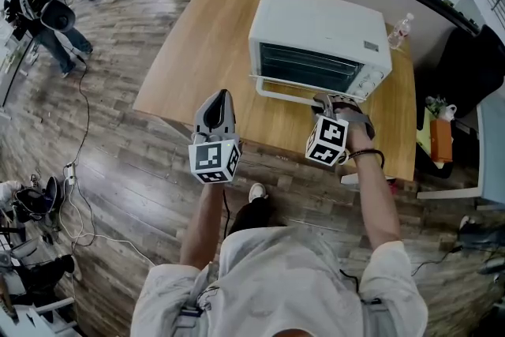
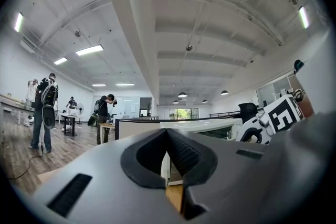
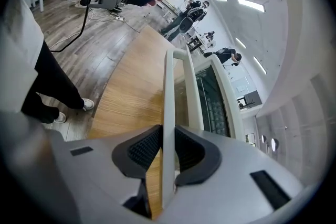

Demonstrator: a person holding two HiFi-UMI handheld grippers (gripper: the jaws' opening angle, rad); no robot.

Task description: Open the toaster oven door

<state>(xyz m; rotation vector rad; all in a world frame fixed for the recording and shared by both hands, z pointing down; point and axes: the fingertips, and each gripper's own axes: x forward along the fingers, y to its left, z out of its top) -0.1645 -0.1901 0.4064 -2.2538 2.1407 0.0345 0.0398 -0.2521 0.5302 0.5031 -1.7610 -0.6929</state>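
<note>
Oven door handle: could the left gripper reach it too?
Probably yes. Only bare table lies between the left gripper and the free left part of the handle; the right gripper clamps its right end.

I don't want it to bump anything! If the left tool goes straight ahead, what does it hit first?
Most likely the toaster oven: its corner shows right behind the left tool's closed tips. How far away it is, I can't tell.

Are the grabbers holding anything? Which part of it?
The right gripper clamps the white door handle of the toaster oven, toward the bar's right end. The left gripper is shut and holds nothing.
</note>
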